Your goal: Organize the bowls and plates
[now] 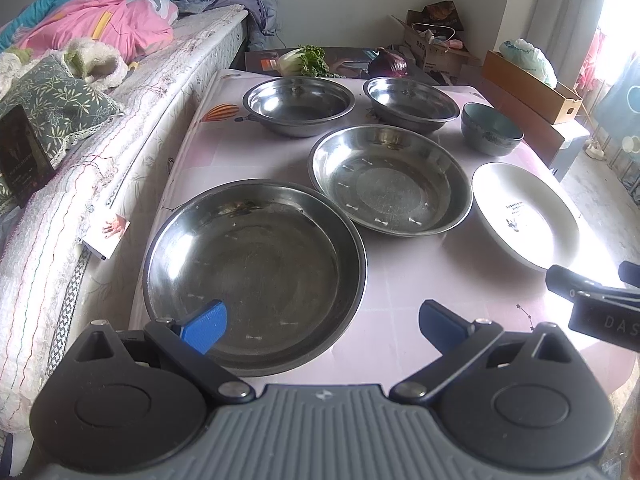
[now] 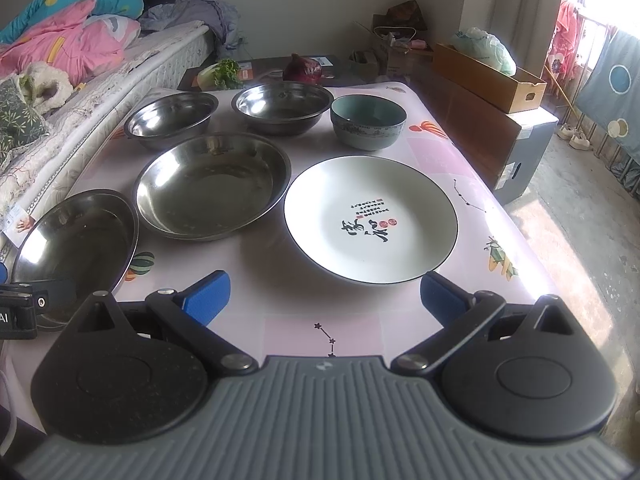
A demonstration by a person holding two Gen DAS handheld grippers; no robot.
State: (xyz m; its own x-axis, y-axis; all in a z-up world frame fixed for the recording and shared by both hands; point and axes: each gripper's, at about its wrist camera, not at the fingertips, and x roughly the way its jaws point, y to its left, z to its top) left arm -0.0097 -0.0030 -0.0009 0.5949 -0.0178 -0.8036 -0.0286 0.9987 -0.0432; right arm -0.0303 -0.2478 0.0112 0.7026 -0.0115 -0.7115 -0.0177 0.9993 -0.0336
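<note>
On the pink table lie a near steel plate, a second steel plate, two steel bowls at the back, a teal ceramic bowl and a white plate with black calligraphy. My left gripper is open and empty over the near steel plate's front rim. My right gripper is open and empty just in front of the white plate.
A bed with pillows and quilts runs along the table's left side. A cabbage and a red cabbage lie on a dark board behind the table. Cardboard boxes and a cabinet stand at the right.
</note>
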